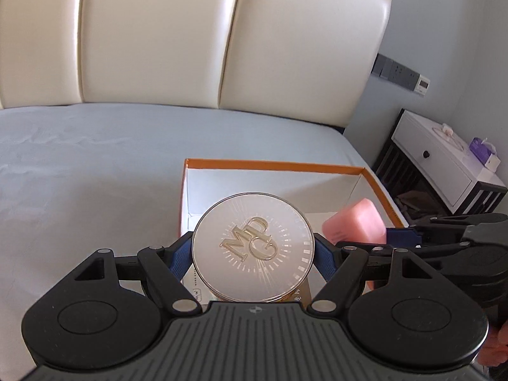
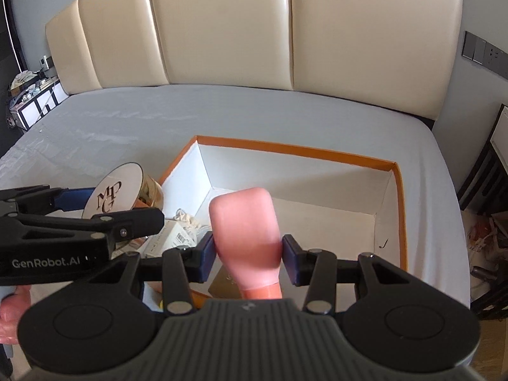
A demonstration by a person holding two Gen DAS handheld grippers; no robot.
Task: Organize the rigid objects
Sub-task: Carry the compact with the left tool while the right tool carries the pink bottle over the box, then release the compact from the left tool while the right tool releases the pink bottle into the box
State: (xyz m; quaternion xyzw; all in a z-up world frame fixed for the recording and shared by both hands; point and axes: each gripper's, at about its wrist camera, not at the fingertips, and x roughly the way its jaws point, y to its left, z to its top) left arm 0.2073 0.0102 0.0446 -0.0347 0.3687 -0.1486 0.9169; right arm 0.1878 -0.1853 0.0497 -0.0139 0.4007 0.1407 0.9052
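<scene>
My left gripper (image 1: 253,255) is shut on a round gold jar with a silver "MPG" lid (image 1: 253,247), held above the near left part of an open orange box with white inside (image 1: 273,165). My right gripper (image 2: 249,255) is shut on a pink tube (image 2: 246,231), cap toward the camera, held over the box (image 2: 298,150). The jar (image 2: 116,190) and the left gripper (image 2: 82,219) show at the left of the right wrist view. The pink tube (image 1: 355,219) and the right gripper (image 1: 444,241) show at the right of the left wrist view.
The box sits on a bed with a grey sheet (image 1: 79,174) and a cream padded headboard (image 1: 190,31). Small white packages and a cord (image 2: 181,225) and a gold card (image 2: 225,282) lie in the box. A white nightstand (image 1: 444,165) stands right of the bed.
</scene>
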